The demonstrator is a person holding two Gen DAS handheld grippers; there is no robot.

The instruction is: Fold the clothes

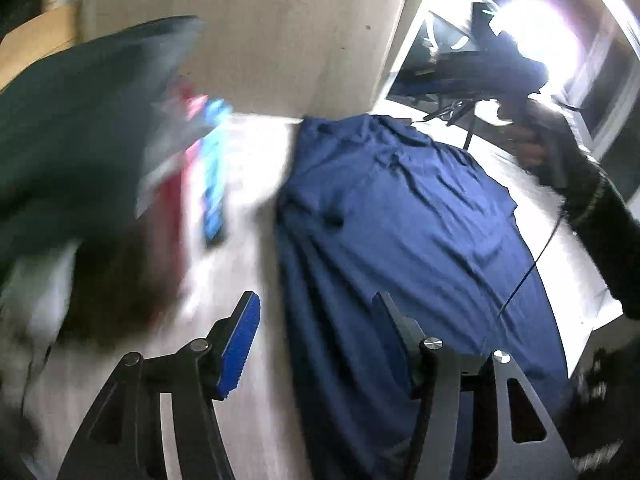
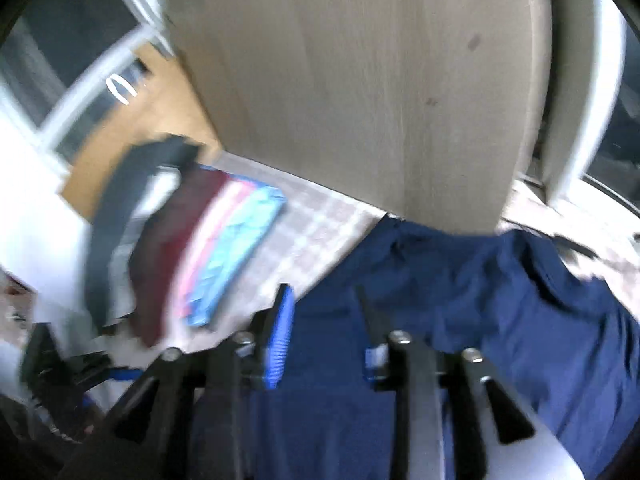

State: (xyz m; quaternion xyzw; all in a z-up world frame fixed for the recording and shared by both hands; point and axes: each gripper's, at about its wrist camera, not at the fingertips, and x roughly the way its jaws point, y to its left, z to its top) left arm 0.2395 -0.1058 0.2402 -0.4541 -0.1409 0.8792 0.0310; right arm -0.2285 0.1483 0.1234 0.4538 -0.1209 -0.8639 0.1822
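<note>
Navy garment [image 1: 400, 220] spread flat and wrinkled on the checked bed surface [image 2: 320, 232], foot of the pale headboard [image 2: 360, 80]. Left gripper [image 1: 316, 332] spread apart, nothing between the blue pads, hovering at the garment's left edge. Right gripper [image 2: 324, 320] likewise released over the navy cloth (no pinch visible). Folded stack [image 2: 224, 248] off to the left, heavily blurred.
</note>
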